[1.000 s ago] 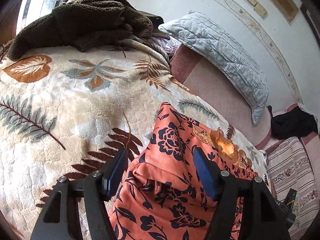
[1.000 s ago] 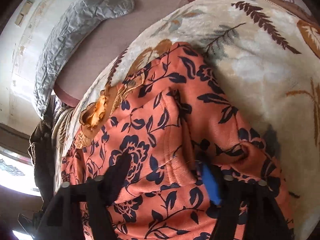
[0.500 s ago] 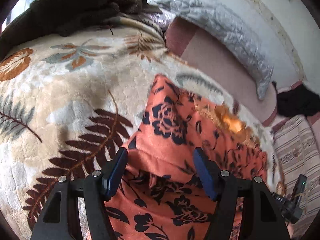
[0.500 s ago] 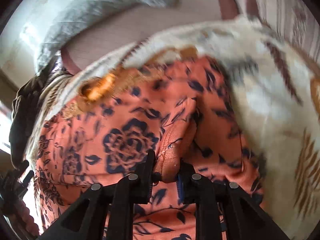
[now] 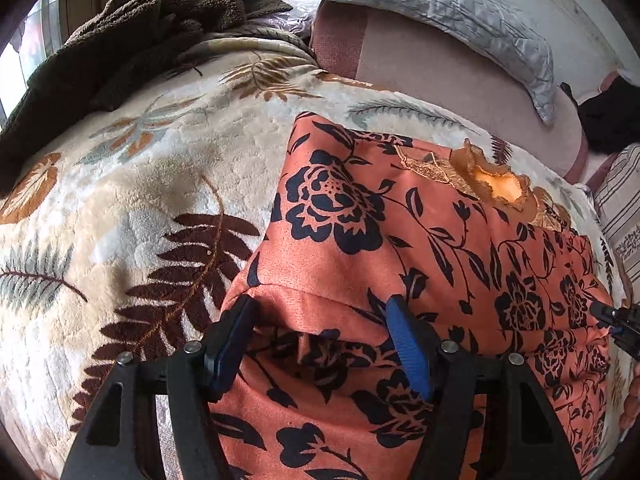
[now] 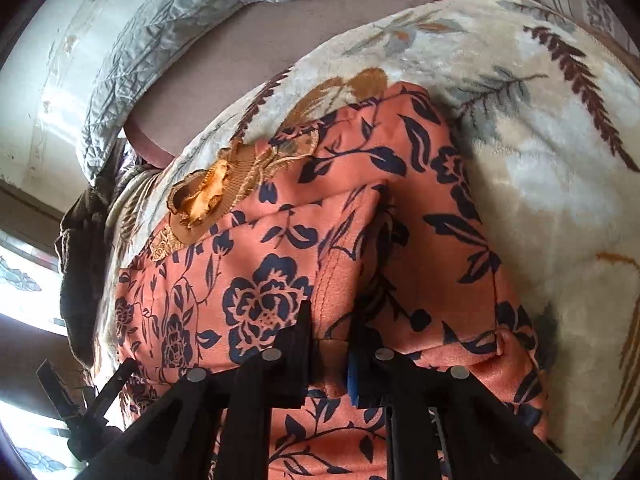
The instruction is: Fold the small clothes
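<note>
An orange garment with dark navy flowers (image 5: 420,240) lies on a cream leaf-print blanket (image 5: 120,200); its gold ruffled collar (image 5: 496,184) points toward the pillow. My left gripper (image 5: 320,320) is open, its fingers straddling a folded hem of the garment without pinching it. In the right wrist view my right gripper (image 6: 330,320) is shut on a raised fold of the same garment (image 6: 260,280), near its sleeve seam. The right gripper's tip also shows at the far right of the left wrist view (image 5: 616,320).
A grey quilted pillow (image 5: 440,4) lies along the wall over a mauve sheet (image 5: 460,76). A brown fleece throw (image 5: 120,48) is heaped at the back left. Striped bedding (image 5: 620,200) and a black item (image 5: 608,116) sit at the right.
My right gripper closed on a fold of the garment and holds it. My left gripper stayed open and moved forward over the hem.
</note>
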Demonstrator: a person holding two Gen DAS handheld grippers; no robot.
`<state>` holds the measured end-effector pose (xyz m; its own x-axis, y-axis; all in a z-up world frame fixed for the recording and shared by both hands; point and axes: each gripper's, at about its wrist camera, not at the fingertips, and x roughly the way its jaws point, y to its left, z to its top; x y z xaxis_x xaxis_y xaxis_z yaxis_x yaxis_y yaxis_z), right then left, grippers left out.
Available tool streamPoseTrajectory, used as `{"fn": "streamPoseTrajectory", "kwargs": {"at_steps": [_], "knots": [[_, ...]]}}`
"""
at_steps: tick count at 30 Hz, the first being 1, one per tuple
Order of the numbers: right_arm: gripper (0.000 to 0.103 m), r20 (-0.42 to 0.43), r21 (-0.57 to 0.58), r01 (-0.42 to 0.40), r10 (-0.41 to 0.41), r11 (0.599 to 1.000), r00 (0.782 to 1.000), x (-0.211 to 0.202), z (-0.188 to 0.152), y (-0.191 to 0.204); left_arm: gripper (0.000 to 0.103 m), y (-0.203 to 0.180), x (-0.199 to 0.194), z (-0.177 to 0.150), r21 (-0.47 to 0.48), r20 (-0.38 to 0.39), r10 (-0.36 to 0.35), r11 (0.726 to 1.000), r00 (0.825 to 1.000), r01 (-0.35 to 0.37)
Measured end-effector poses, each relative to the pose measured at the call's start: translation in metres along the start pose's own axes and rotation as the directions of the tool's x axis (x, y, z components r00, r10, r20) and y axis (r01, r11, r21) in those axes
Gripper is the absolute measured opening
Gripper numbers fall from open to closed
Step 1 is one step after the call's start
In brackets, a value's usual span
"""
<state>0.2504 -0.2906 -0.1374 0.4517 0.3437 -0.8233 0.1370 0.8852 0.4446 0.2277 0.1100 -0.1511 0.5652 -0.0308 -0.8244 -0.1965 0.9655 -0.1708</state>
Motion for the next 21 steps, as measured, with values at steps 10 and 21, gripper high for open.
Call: {"fn": "streamPoseTrajectory", "kwargs": {"at_steps": [10,21], "knots": [[0.026,0.059,-0.152,0.25,-0.243,0.956,0.968,0.014,-0.006,-0.001,0.068,-0.001,0.013,-0.001,0.006,-0.02,0.002,1.0,1.0,-0.002],[0.072,0.175,-0.061,-0.131,0.14,0.989,0.974,-0.042,-0.004,0.018,0.07,-0.006,0.014,-0.005,0.071,-0.005,0.085,0.994,0.996,-0.085]]}}
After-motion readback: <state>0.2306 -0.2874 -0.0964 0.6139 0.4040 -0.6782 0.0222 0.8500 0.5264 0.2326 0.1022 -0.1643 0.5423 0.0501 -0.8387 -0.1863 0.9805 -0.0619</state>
